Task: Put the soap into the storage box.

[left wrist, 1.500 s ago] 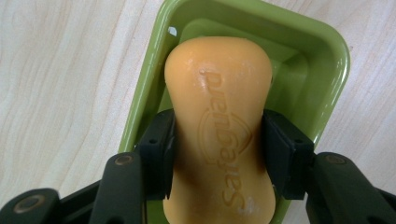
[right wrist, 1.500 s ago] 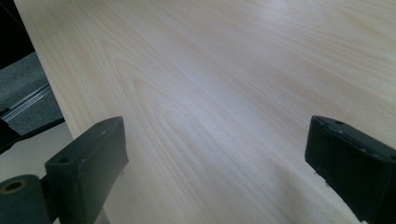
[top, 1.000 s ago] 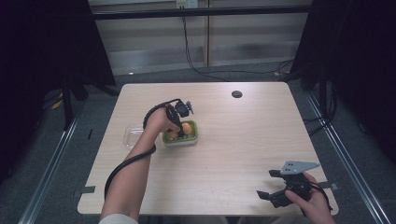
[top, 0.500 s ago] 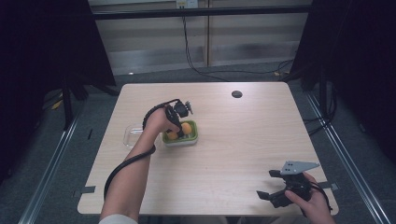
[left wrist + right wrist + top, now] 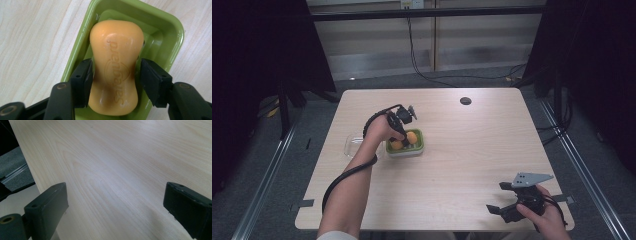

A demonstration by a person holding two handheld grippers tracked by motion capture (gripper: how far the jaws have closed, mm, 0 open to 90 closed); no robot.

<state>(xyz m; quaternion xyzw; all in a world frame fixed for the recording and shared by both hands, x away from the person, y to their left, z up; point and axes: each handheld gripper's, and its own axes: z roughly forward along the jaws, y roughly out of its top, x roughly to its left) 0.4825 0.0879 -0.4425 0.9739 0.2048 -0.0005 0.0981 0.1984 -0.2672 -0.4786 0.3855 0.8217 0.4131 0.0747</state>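
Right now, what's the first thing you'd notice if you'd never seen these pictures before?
The orange soap bar jumps out, lying in a bright green dish left of the table's middle. The left gripper straddles it, its jaws just opening, a gap showing beside one pad. The right gripper waits open at the table's near right edge.

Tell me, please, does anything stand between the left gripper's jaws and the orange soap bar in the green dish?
Nothing visible does. The soap bar lies in the green dish between the left gripper jaws, which have just been opening; one jaw looks against it, the other stands just clear.
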